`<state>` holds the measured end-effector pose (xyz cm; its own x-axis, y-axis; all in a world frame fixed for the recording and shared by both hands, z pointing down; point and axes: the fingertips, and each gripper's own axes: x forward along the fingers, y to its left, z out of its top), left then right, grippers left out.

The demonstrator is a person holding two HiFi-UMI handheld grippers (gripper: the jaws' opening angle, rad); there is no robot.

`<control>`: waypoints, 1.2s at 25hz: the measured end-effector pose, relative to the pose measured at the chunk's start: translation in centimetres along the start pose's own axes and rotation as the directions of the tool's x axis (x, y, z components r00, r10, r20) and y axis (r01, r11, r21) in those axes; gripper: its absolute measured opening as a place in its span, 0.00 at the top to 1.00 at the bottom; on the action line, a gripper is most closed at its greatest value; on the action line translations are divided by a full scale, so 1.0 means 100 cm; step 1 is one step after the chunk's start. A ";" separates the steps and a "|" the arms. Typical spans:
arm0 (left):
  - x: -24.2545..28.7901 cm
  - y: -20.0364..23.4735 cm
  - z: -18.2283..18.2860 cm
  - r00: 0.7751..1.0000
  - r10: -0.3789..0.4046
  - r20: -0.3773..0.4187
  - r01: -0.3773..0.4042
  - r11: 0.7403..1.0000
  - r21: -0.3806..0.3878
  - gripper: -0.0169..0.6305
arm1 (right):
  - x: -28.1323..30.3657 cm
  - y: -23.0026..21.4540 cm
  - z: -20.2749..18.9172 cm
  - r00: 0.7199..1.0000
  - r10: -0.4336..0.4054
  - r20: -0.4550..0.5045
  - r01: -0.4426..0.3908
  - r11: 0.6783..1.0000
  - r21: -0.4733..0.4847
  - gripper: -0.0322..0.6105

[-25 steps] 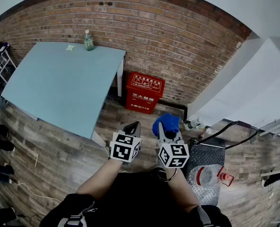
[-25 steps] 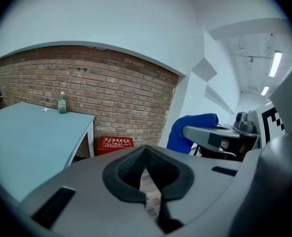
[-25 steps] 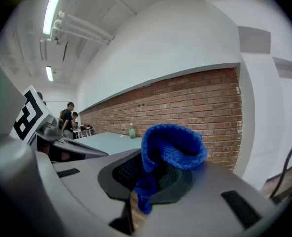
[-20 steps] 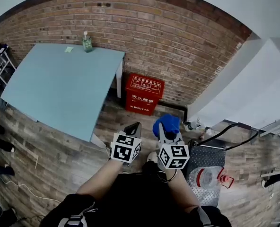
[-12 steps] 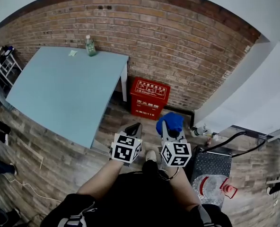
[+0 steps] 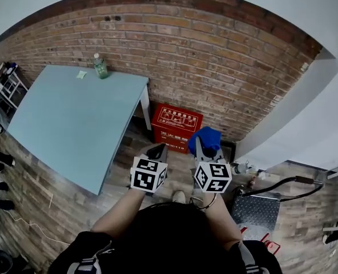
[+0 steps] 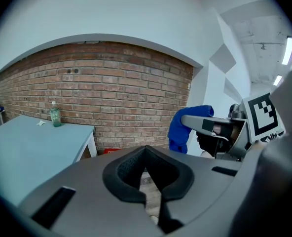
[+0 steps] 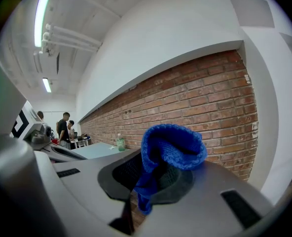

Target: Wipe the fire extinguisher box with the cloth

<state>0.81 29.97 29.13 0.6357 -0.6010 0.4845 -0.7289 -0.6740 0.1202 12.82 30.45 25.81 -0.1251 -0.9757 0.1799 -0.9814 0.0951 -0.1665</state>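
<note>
The red fire extinguisher box (image 6: 177,128) stands on the wooden floor against the brick wall, just right of the table leg. My right gripper (image 6: 205,148) is shut on a bunched blue cloth (image 6: 208,136), held in the air a little right of the box and nearer me. In the right gripper view the cloth (image 8: 169,151) bulges out of the jaws. My left gripper (image 6: 156,152) hovers beside it, shut and empty, its pads (image 7: 136,168) meeting. A sliver of the box (image 7: 106,151) shows in the left gripper view.
A light-blue table (image 6: 72,119) fills the left, with a green bottle (image 6: 100,66) at its far corner. A black cart (image 6: 260,210) stands at the lower right. White wall panels (image 6: 306,119) close in on the right. People (image 8: 64,128) stand far off.
Both grippers and the view have moved closer to the brick wall and the red box. The cart with the water jug has slid towards the lower right edge. The cloth stays gripped.
</note>
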 end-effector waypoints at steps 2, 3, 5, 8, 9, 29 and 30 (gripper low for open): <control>0.015 0.001 0.008 1.000 0.011 -0.007 -0.011 1.000 -0.003 0.98 | 0.012 -0.013 0.004 1.000 0.010 -0.006 -0.010 1.000 0.001 0.87; 0.023 0.002 0.011 1.000 0.019 -0.010 -0.019 1.000 -0.005 0.98 | 0.017 -0.019 0.005 1.000 0.016 -0.008 -0.016 1.000 0.001 0.87; 0.038 0.005 0.016 0.999 0.036 -0.016 -0.036 0.999 -0.008 0.98 | 0.028 -0.031 0.007 1.000 0.027 -0.010 -0.027 1.000 0.000 0.87; 0.060 0.006 0.020 0.998 0.058 -0.032 -0.059 0.998 -0.017 0.98 | 0.040 -0.050 0.006 0.999 0.043 -0.017 -0.043 0.999 0.000 0.87; 0.066 0.007 0.019 0.997 0.067 -0.039 -0.068 0.997 -0.025 0.98 | 0.043 -0.055 0.004 0.999 0.049 -0.023 -0.049 0.999 0.000 0.87; 0.175 0.116 0.032 0.991 0.055 -0.126 -0.066 0.994 -0.089 0.98 | 0.206 -0.045 -0.054 0.956 0.172 -0.236 -0.179 0.984 -0.008 0.87; 0.179 0.130 0.037 0.991 0.053 -0.123 -0.064 0.994 -0.090 0.98 | 0.220 -0.041 -0.056 0.955 0.167 -0.247 -0.176 0.984 -0.011 0.87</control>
<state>3.60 8.85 36.12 0.5602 -0.5785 0.5929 -0.7880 -0.5929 0.1660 13.26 9.67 35.85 -0.3195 -0.8667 0.3831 -0.9458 0.2672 -0.1843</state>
